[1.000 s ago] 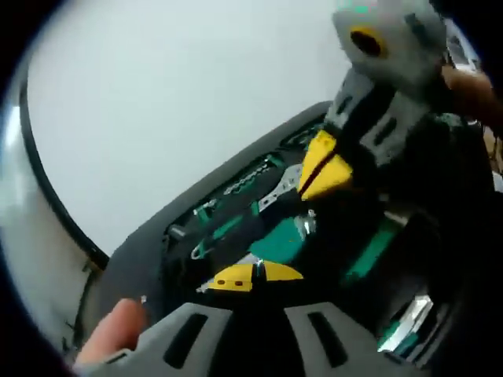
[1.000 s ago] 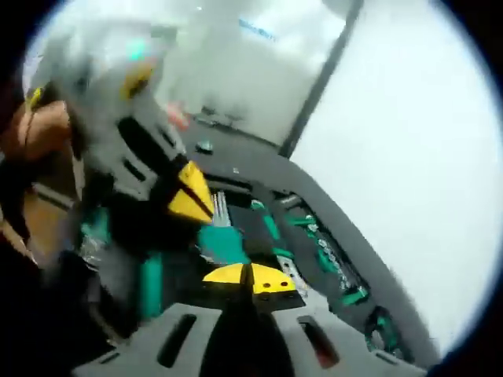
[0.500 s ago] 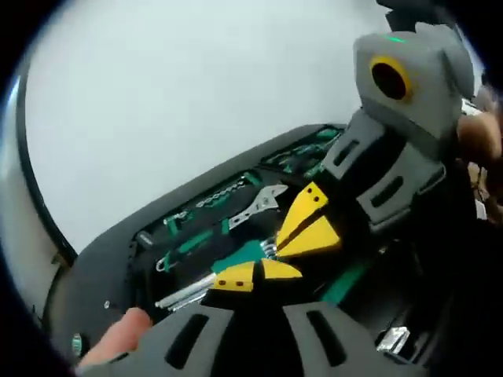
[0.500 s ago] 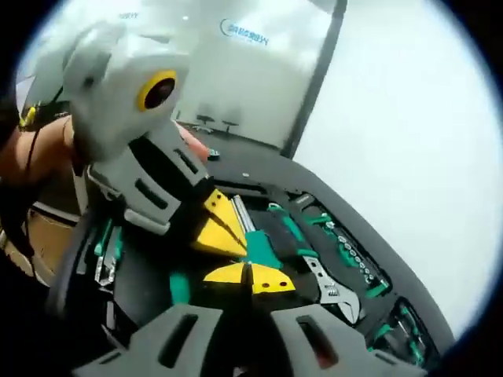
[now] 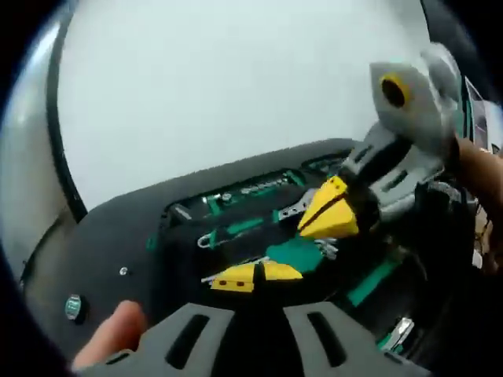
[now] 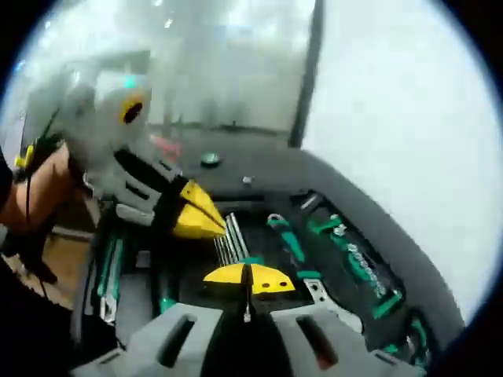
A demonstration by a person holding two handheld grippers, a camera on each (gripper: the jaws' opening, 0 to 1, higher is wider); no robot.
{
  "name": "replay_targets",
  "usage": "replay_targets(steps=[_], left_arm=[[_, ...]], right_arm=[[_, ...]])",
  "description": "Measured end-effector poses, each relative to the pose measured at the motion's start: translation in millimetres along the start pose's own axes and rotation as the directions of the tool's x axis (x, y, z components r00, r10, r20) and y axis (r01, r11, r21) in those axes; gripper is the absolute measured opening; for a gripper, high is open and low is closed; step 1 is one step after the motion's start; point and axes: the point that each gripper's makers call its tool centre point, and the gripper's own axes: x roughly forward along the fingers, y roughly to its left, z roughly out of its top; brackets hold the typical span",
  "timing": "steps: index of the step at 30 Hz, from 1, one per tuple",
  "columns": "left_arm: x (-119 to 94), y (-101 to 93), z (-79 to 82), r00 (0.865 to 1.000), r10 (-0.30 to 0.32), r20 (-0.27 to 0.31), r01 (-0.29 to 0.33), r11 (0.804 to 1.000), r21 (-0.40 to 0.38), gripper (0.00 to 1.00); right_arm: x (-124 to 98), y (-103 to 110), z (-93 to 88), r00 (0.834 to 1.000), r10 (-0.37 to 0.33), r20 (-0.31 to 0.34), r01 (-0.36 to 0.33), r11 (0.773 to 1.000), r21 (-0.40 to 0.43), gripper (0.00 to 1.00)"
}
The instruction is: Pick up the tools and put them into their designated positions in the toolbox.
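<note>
A hex key set [image 6: 229, 243], silver rods in a green holder [image 5: 300, 253], hangs over the open black toolbox [image 5: 118, 236]. My left gripper [image 5: 255, 276] is shut, its yellow tips pressed on the rods. My right gripper [image 6: 247, 280] is shut at the holder end, a thin metal sliver showing between its jaws. In the left gripper view the right gripper [image 5: 330, 217] reaches in from the right, just above the holder. In the right gripper view the left gripper [image 6: 200, 217] comes from the left and meets the rods' far ends.
The toolbox tray holds an adjustable wrench [image 6: 321, 293], a row of sockets [image 6: 361, 265] and green-handled tools [image 6: 289, 242]. More green tools [image 6: 108, 271] lie at the left side. A person's finger [image 5: 110, 339] and hand [image 6: 35, 192] show. A pale wall stands behind.
Both cameras have swung, so the toolbox sits lower and flatter in view. The hex key set has stayed at both pairs of tips, and the two grippers stay close together.
</note>
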Motion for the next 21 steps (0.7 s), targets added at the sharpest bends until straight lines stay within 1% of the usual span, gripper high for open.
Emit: replay_targets(steps=[1,2,3,4,5,6,7,10,11,12,13,14,15,16,17,18,19,20,21], left_arm=[[2,-2.1,-3.4,1.000,-0.004,-0.022,0.005,0.999,0.052,0.00],[10,-3.2,-6.3,0.999,0.002,-0.040,0.002,0.996,0.091,0.00],[13,-5.1,-8.5,0.999,-0.008,-0.043,0.012,0.995,0.102,0.00],[19,-5.9,1.4,0.999,-0.014,0.045,0.011,0.997,0.078,0.00],[19,-4.7,-6.1,1.000,-0.016,0.013,0.015,0.998,0.067,0.00],[18,-4.9,-8.2,0.999,-0.033,0.008,0.033,0.999,0.030,0.00],[17,-4.4,-8.8,0.999,-0.037,0.004,0.037,0.999,0.025,0.00],[19,-6.6,-7.6,0.999,-0.033,0.001,0.032,0.995,0.095,0.00],[19,-7.1,-7.7,1.000,-0.031,0.000,0.031,0.995,0.097,0.00],[20,-7.6,-9.8,1.000,-0.023,-0.006,0.024,0.993,0.115,0.00],[20,-7.8,-10.3,1.000,-0.019,-0.001,0.019,0.993,0.117,0.00],[21,-7.0,-11.1,1.000,-0.010,0.008,0.009,0.993,0.114,0.00],[21,-6.7,-11.1,1.000,-0.005,0.017,0.003,0.994,0.113,0.00],[22,-7.2,-9.8,1.000,-0.005,0.022,0.002,0.994,0.111,0.00],[22,-6.8,-9.4,1.000,-0.001,0.024,-0.002,0.995,0.104,0.00],[23,-6.4,-9.0,1.000,0.003,0.027,-0.005,0.995,0.096,0.00],[23,-6.4,-8.9,1.000,0.004,0.028,-0.007,0.995,0.095,0.00],[23,-6.5,-8.8,1.000,0.006,0.029,-0.009,0.995,0.096,0.00],[23,-6.0,-8.5,0.999,0.007,0.031,-0.010,0.995,0.098,0.00]], right_arm=[[1,2,-1.4,1.000,0.011,-0.014,-0.011,1.000,0.005,0.00],[6,8,-8.0,0.997,0.042,-0.057,-0.042,0.999,0.005,0.00],[5,8,-3.2,0.999,0.030,-0.011,-0.030,1.000,0.005,0.00],[4,10,-3.8,0.998,0.053,-0.035,-0.053,0.998,-0.014,0.00],[5,8,-4.1,0.997,0.066,-0.051,-0.066,0.998,0.002,0.00],[5,7,-3.5,0.997,0.065,-0.053,-0.065,0.998,-0.008,0.00],[5,9,-4.1,0.996,0.064,-0.055,-0.065,0.998,-0.011,0.00],[5,13,-4.2,0.998,0.034,-0.048,-0.036,0.999,-0.038,0.00],[5,12,-4.1,0.998,0.029,-0.050,-0.031,0.999,-0.033,0.00],[8,13,-3.1,0.998,0.029,-0.060,-0.031,0.999,-0.043,0.00],[8,13,-3.1,0.998,0.020,-0.065,-0.024,0.998,-0.054,0.00],[9,12,-2.5,0.997,-0.004,-0.073,-0.001,0.997,-0.077,0.00],[11,8,-4.2,0.998,-0.004,-0.068,0.000,0.998,-0.055,0.00],[14,-1,-3.4,0.998,-0.050,-0.037,0.049,0.998,-0.047,0.00],[14,-2,-0.8,0.996,-0.085,-0.010,0.084,0.994,-0.066,0.00],[11,1,-1.6,0.994,-0.107,0.015,0.108,0.993,-0.046,0.00],[9,2,-2.4,0.994,-0.107,0.020,0.108,0.993,-0.049,0.00],[4,7,-4.2,0.997,-0.078,0.015,0.078,0.997,0.006,0.00],[-1,9,-8.6,0.999,-0.049,-0.018,0.050,0.997,0.051,0.00]])
